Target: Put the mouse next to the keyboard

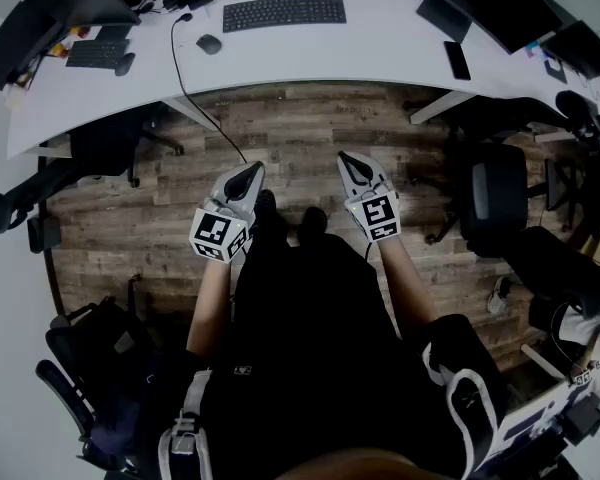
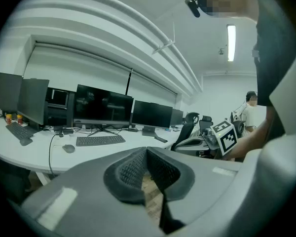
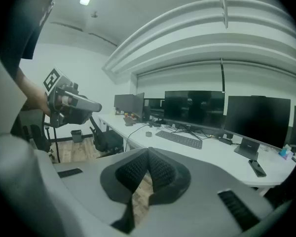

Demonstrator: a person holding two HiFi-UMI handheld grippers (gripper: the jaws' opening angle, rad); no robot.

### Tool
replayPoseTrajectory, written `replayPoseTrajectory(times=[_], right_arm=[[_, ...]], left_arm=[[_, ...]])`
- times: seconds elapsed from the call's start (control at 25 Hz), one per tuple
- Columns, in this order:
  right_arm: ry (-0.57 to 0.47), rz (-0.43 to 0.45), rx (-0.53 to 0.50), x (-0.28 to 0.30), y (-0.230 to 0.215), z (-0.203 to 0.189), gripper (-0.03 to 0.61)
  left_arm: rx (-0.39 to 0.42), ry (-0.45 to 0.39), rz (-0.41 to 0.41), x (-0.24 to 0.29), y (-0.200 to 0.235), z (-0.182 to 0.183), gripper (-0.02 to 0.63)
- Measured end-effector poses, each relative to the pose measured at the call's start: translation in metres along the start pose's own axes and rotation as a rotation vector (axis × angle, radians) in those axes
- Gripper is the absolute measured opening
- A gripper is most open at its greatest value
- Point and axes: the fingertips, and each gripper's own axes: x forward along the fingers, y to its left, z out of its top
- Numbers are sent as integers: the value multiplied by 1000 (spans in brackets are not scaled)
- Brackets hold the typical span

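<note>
Head view, far row then near row, each from the left: a black cable (image 1: 183,83) drops over the edge of the white desk (image 1: 400,53). The mouse (image 1: 209,43) lies just beside it, near but apart from the keyboard (image 1: 284,12). Your left tongs (image 1: 250,173) and right tongs (image 1: 350,160), both clenched on nothing, hang over the floor, well short of the desk. Risks: reaching in still clenched would knock the mouse away, and the cable may snag it.
</note>
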Motion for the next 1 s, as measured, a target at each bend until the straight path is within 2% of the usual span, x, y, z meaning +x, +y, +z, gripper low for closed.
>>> replayPoseTrajectory(times=[0.28, 0.56, 0.76, 1.0], right_arm=[[15, 17, -10, -13, -6, -6, 2], [33, 38, -20, -9, -4, -6, 2], [8, 71, -28, -1, 2, 1, 2], [4, 71, -30, 5, 5, 6, 3]], left_arm=[[-7, 3, 0, 1, -16, -3, -3], [1, 7, 17, 0, -12, -3, -3], [5, 6, 25, -4, -7, -1, -3], [1, 5, 26, -6, -5, -3, -3]])
